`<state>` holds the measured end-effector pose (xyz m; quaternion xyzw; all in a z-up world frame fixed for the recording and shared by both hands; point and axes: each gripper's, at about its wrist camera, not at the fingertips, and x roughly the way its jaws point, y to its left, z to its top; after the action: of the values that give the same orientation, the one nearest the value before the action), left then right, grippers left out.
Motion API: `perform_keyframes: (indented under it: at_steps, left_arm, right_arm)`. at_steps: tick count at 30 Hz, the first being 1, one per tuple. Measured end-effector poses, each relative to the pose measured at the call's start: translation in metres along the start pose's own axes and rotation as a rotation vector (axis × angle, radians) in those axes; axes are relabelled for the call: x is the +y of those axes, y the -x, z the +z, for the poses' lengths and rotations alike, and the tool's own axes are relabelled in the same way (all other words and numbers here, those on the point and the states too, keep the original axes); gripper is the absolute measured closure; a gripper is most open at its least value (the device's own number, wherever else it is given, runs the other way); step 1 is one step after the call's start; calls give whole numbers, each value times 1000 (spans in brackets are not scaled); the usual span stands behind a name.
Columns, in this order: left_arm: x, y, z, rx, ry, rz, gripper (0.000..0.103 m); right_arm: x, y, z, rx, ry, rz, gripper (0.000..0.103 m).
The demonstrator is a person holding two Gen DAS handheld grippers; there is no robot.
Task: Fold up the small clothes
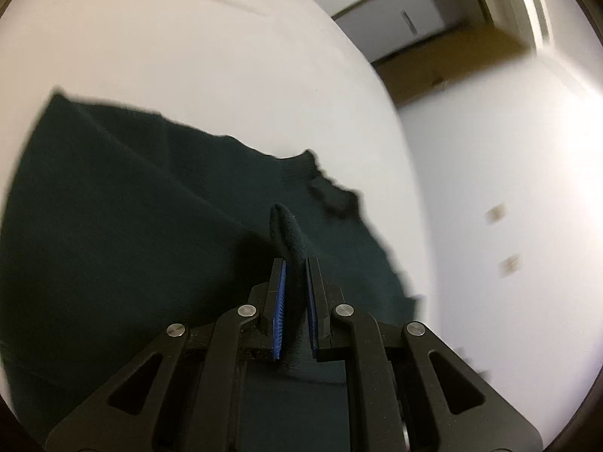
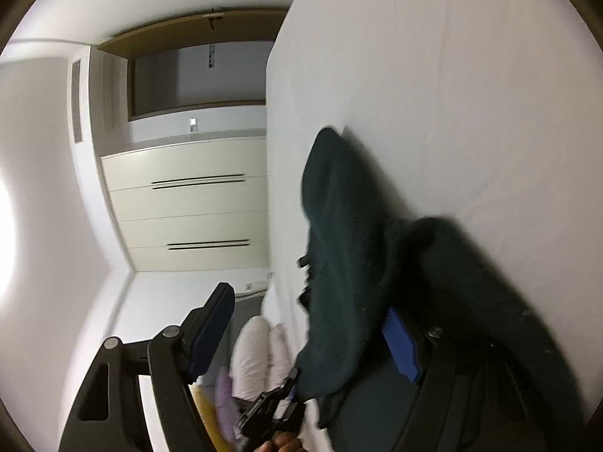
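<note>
The left gripper (image 1: 295,263) pinches a fold of the dark green knit garment (image 1: 113,226), lifting it off the white bed surface (image 1: 188,37) for folding. The right gripper (image 2: 309,301) is spread wide, holding nothing, with cloth draped over one finger.

Left gripper (image 1: 294,263) pinching dark green garment (image 1: 124,203), white surface (image 1: 169,45) beneath
</note>
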<state>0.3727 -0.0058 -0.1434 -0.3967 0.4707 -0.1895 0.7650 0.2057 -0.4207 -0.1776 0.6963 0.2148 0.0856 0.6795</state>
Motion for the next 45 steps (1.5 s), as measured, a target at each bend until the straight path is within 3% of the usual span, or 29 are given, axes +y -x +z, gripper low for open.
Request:
perform_keyframes:
  at_steps: [2, 5, 11, 14, 16, 19, 21, 23, 26, 30, 33, 34, 38, 41, 42, 44, 45]
  left_arm:
    - [-5, 3, 9, -12, 17, -32, 94]
    - [-24, 11, 12, -60, -104, 66, 94]
    - [-6, 7, 1, -37, -141, 218, 94]
    - [-15, 12, -5, -75, -189, 189, 94]
    - [-39, 5, -9, -81, -302, 192, 94]
    - [-57, -32, -16, -20, -396, 252, 94]
    - [-49, -59, -21, 43, -400, 316, 94]
    - [-37, -72, -29, 55, -415, 349, 94]
    - [-30, -78, -30, 34, -448, 355, 94]
    - [-25, -74, -28, 39, -431, 346, 94]
    - [-20, -65, -33, 30, -423, 334, 94]
    - [-18, -61, -35, 25, -423, 333, 94]
    - [-21, -62, -43, 9, -437, 350, 94]
    - [-18, -59, -44, 9, -431, 333, 94]
    - [-16, -58, -43, 12, -421, 319, 94]
    - [-9, -54, -40, 22, -387, 283, 94]
    - [-7, -52, -38, 26, -373, 270, 94]
  right_arm:
    - [-1, -5, -1, 13, -26, 71, 22]
    - [3, -3, 0, -6, -9, 119, 18]
    - [4, -6, 8, 12, 67, -37, 27]
    - [10, -8, 11, 7, 92, -35, 24]
    - [11, -9, 11, 1, 94, -20, 22]
    - [7, -11, 5, -44, 85, -7, 22]
    - [4, -2, 4, -89, 70, 4, 22]
    - [0, 11, 9, -142, 23, 15, 27]
    - [-4, 31, 15, -219, -13, 24, 31]
    - [-8, 33, 15, -229, 6, 17, 37]
    - [-4, 29, 12, -228, 58, 18, 32]
    - [-2, 24, 11, -209, 71, 23, 26]
    - [14, -2, 7, -104, 132, 17, 24]
    - [22, 2, 14, -164, 160, -22, 24]
    - [21, 8, 19, -197, 156, -34, 26]
    - [10, 16, 32, -214, 113, -26, 44]
    - [1, 19, 38, -212, 97, -34, 47]
